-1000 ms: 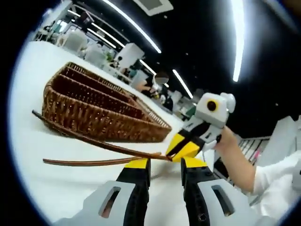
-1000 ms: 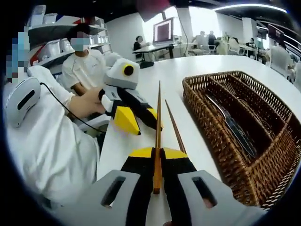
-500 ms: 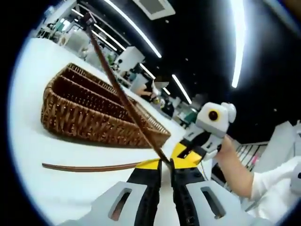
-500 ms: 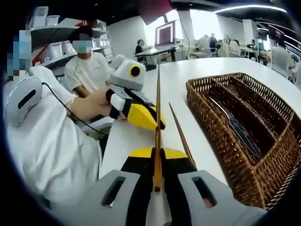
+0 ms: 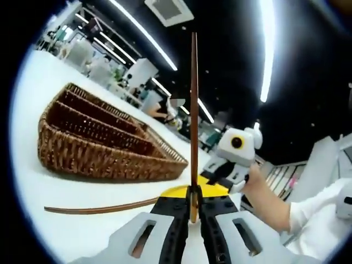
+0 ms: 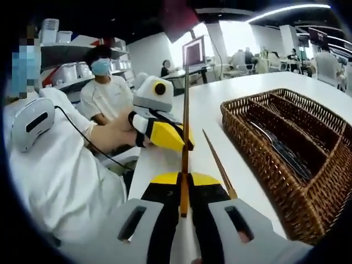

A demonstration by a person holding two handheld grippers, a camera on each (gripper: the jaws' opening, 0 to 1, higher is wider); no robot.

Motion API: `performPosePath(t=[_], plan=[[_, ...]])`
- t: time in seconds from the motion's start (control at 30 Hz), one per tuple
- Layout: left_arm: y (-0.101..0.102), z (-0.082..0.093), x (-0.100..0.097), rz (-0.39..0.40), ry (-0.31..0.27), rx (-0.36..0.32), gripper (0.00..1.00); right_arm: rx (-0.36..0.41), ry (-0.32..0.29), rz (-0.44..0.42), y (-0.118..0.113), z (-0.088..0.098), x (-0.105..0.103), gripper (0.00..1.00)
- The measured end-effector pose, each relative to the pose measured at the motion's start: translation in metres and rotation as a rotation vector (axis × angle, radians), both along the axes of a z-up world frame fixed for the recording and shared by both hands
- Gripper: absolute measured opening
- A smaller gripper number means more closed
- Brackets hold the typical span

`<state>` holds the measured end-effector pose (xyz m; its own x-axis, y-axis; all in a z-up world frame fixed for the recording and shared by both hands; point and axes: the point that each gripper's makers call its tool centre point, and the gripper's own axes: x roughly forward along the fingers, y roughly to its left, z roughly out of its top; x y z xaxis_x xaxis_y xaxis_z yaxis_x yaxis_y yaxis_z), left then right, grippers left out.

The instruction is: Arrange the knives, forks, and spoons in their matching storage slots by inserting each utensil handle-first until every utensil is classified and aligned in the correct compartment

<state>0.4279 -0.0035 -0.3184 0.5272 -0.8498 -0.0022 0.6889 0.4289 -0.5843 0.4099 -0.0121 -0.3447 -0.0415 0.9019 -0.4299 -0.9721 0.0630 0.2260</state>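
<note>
Nearest in the left gripper view, the left gripper [image 5: 192, 196] pinches a brown chopstick [image 5: 193, 110] that stands straight up from its jaws. The right gripper [image 6: 184, 179] likewise clamps a chopstick [image 6: 185, 137] between its jaws; whether this is the same stick gripped at both ends is hard to tell. A second chopstick [image 6: 218, 166] lies on the white table [image 6: 220, 110] just beside them. Farther right sits the wicker tray [image 6: 258, 159], dark utensils [image 6: 283, 151] lying in a middle compartment.
</note>
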Motion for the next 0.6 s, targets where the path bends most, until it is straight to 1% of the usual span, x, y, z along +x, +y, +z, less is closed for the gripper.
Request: performPosePath(t=[0.03,0.1,0.13,0.17,0.2,0.23,0.33,0.47,0.6], plan=[[-0.001,0.001,-0.001,-0.005,-0.017,0.023,0.03,0.006,0.0,-0.004,-0.001,0.0,0.0,0.06],[-0.003,0.003,-0.002,-0.011,-0.028,0.035,0.03,0.011,0.002,-0.007,-0.001,-0.002,-0.002,0.06],[-0.004,0.006,-0.003,-0.016,-0.046,0.05,0.03,0.013,0.005,-0.005,-0.001,-0.002,-0.003,0.08],[-0.005,0.007,-0.004,-0.024,-0.061,0.072,0.03,0.017,0.005,0.001,-0.001,-0.004,-0.007,0.09],[-0.006,0.006,-0.003,-0.023,-0.085,0.115,0.03,0.018,0.009,-0.004,-0.001,-0.004,-0.007,0.09],[-0.007,0.005,-0.005,-0.031,-0.098,0.144,0.03,0.019,0.014,-0.004,-0.002,-0.005,-0.009,0.09],[-0.012,0.011,-0.009,-0.039,-0.134,0.181,0.03,0.026,0.017,-0.011,-0.005,-0.005,-0.009,0.09],[-0.012,0.015,-0.01,-0.044,-0.137,0.187,0.03,0.037,0.008,-0.03,-0.012,-0.006,-0.01,0.1],[-0.014,0.015,-0.01,-0.054,-0.15,0.216,0.03,0.04,0.014,-0.043,-0.016,-0.011,-0.012,0.09]])
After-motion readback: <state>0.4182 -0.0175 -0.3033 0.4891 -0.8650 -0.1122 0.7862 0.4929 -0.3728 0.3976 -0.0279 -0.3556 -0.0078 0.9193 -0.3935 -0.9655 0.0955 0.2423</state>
